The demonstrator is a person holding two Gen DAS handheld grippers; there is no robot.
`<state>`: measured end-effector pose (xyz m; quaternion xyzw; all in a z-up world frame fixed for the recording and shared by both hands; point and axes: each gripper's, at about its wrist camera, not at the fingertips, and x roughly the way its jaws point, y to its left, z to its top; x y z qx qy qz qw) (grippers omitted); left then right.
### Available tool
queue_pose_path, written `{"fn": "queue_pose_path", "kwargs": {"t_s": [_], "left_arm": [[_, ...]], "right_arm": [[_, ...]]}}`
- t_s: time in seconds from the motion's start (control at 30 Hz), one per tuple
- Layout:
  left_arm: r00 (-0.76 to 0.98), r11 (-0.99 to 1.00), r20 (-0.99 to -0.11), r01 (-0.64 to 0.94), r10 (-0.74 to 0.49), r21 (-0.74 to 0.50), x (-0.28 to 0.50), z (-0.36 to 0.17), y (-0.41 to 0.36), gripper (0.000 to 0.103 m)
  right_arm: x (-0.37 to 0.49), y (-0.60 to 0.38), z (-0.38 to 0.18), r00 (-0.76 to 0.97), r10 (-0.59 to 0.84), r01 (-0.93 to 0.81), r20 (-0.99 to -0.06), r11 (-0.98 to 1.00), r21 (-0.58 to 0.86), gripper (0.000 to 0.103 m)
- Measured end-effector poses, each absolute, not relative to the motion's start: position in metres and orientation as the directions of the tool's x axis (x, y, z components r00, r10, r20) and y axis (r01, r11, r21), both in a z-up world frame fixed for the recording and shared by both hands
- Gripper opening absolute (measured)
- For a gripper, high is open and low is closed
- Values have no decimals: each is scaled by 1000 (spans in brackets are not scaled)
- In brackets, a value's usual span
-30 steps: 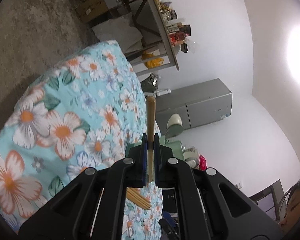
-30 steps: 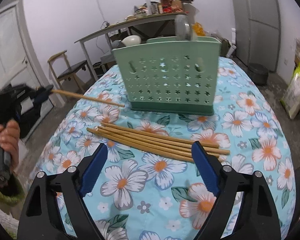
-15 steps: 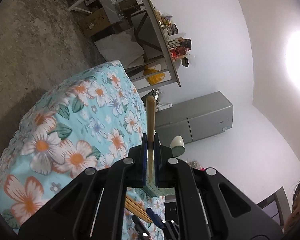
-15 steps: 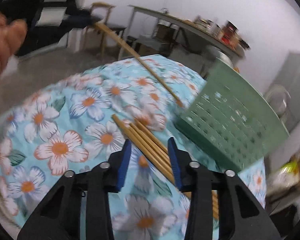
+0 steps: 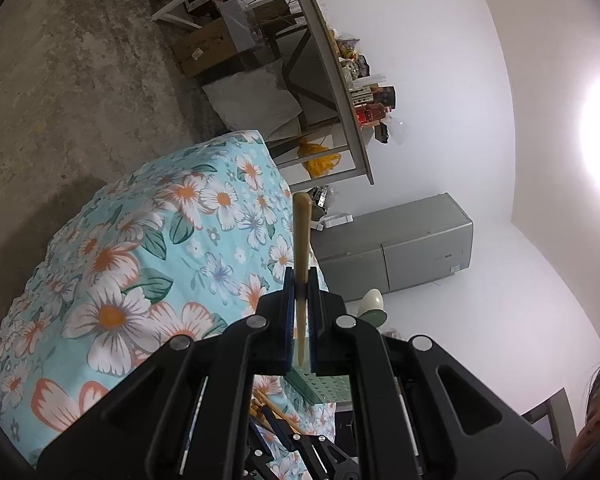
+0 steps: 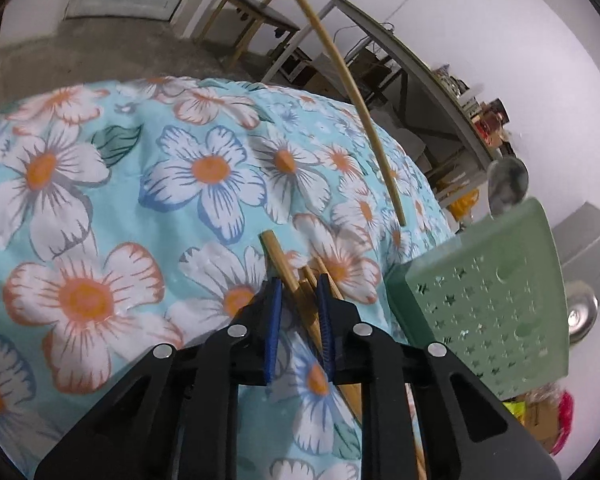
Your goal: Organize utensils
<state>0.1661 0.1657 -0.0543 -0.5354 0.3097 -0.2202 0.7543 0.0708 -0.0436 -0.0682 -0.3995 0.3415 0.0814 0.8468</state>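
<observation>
My left gripper [image 5: 299, 280] is shut on one wooden chopstick [image 5: 301, 236] and holds it in the air above the floral table. In the right wrist view that chopstick [image 6: 364, 116] arcs from the left gripper at the top toward the table. My right gripper [image 6: 298, 280] is low over the tablecloth, its jaws narrowed around the ends of the bundle of chopsticks [image 6: 296, 276] lying there; I cannot tell whether it grips them. The green perforated utensil holder [image 6: 484, 304] stands at the right with a spoon [image 6: 506, 190] in it.
The round table wears a floral cloth [image 6: 100, 184]. Behind it are a cluttered metal desk [image 5: 340, 92], a grey cabinet [image 5: 400, 248] and a wooden chair [image 6: 256, 20]. A person's face [image 5: 598, 412] shows at the lower right of the left wrist view.
My right gripper has swung down and left to the chopstick bundle and its jaws have narrowed from wide open. My left gripper has lifted its chopstick higher and tilted it.
</observation>
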Motion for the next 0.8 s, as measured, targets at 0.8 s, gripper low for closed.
{"fn": "queue_pose_path", "kwargs": {"t_s": [0.8], "left_arm": [[718,344,-230,13,-656,-939,164,-49,167,4]], "right_arm": [[55,-40,-33,817,-96,-347,-568,704,-619,11]]}}
